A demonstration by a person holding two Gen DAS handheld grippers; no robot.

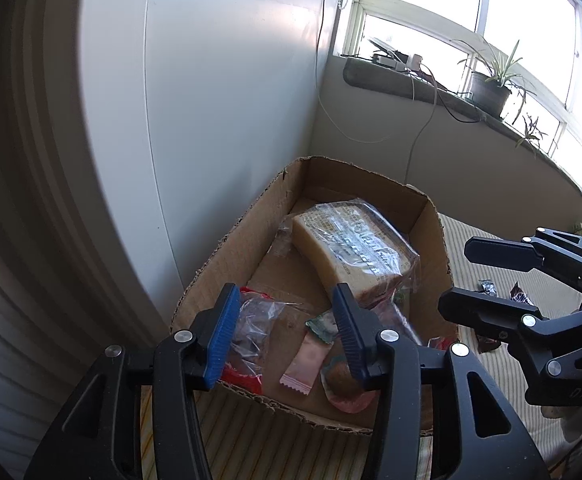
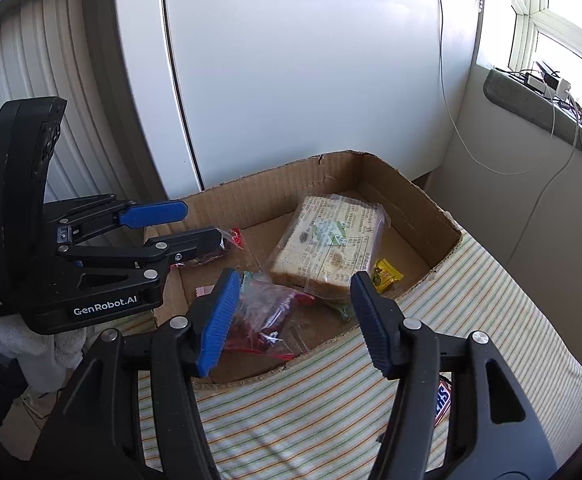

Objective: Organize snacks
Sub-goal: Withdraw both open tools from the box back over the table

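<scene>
A cardboard box [image 1: 227,252] [image 2: 411,196] sits on a striped cloth against a white wall. Inside lie a wrapped slice of bread [image 1: 355,248] [image 2: 327,240], a clear bag with red trim [image 1: 251,320] [image 2: 267,312], a pink sachet [image 1: 305,364], a round wrapped snack [image 1: 343,376] and a yellow candy [image 2: 387,274]. My left gripper [image 1: 287,336] [image 2: 201,224] hovers over the box's near left end, open, with nothing pressed between its pads. At the box's near right side my right gripper [image 2: 295,320] [image 1: 455,276] is open and empty too.
A Snickers bar [image 2: 443,398] [image 1: 521,298] and a silver-wrapped sweet [image 1: 487,286] lie on the striped cloth [image 2: 331,400] right of the box. A windowsill with a potted plant [image 1: 491,92], chargers and hanging cables runs behind. Slatted blinds stand at the left.
</scene>
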